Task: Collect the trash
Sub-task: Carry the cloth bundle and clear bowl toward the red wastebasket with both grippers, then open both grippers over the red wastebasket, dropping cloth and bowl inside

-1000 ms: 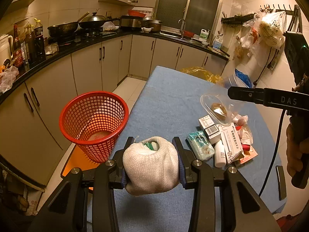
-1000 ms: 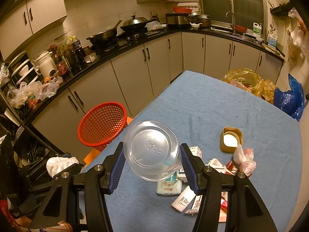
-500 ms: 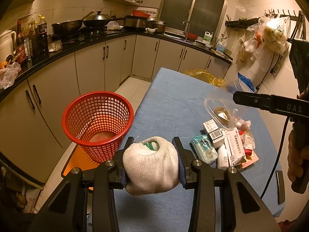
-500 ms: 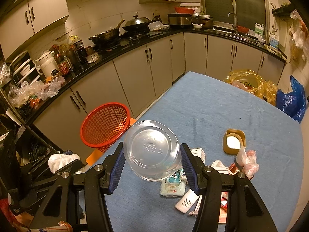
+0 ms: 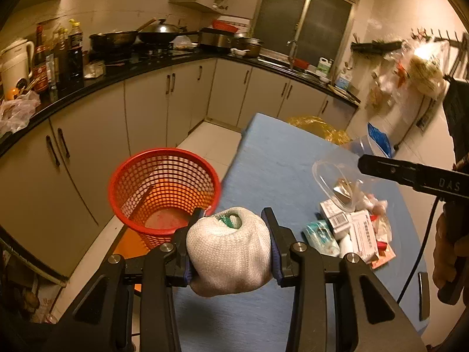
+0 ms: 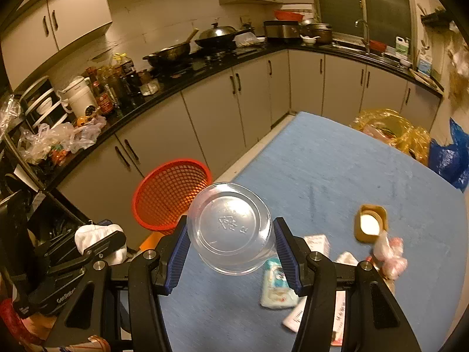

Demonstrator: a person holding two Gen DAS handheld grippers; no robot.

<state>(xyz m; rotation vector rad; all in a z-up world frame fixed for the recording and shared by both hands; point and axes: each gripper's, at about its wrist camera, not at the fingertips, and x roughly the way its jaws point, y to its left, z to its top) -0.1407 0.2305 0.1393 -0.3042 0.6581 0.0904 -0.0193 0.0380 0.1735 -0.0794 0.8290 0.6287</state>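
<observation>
My left gripper is shut on a white balled-up cloth, held above the table's near left edge, just right of the red mesh basket on the floor. My right gripper is shut on a clear plastic cup, bottom toward the camera, held above the blue table. The basket lies ahead and left of it. The left gripper with the cloth shows at the lower left of the right wrist view. The right gripper's finger and the cup show in the left wrist view.
A pile of small boxes, packets and wrappers lies on the table's right side, with a brown lid nearby. Yellow and blue plastic bags sit at the far end. Kitchen cabinets and a cluttered black counter run along the left.
Both grippers have moved forward and left toward the red basket, still holding the cloth and the cup. The basket appears closer and larger in both views.
</observation>
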